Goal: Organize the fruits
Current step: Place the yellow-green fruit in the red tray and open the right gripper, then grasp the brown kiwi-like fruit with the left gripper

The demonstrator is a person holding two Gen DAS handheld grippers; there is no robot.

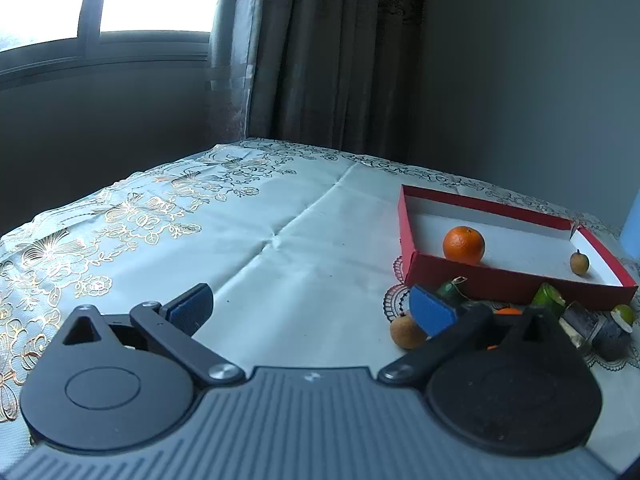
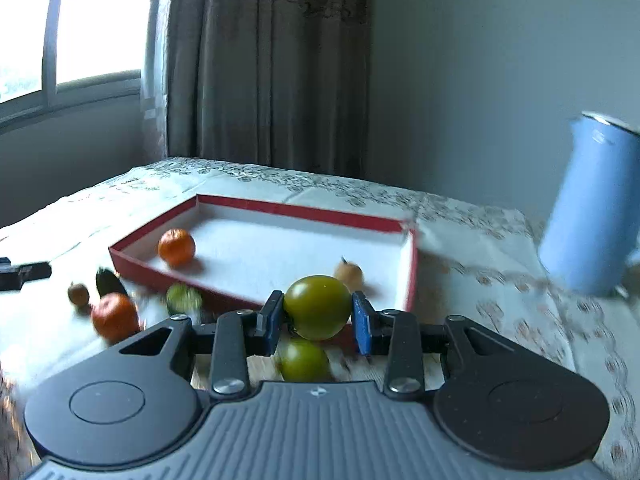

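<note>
Green tomato clamped in right hand-held gripper, right view only

In the right wrist view, the tray lies at twelve o'clock on the table, holding an orange at its ten o'clock corner; a mug stands at two o'clock.
</note>
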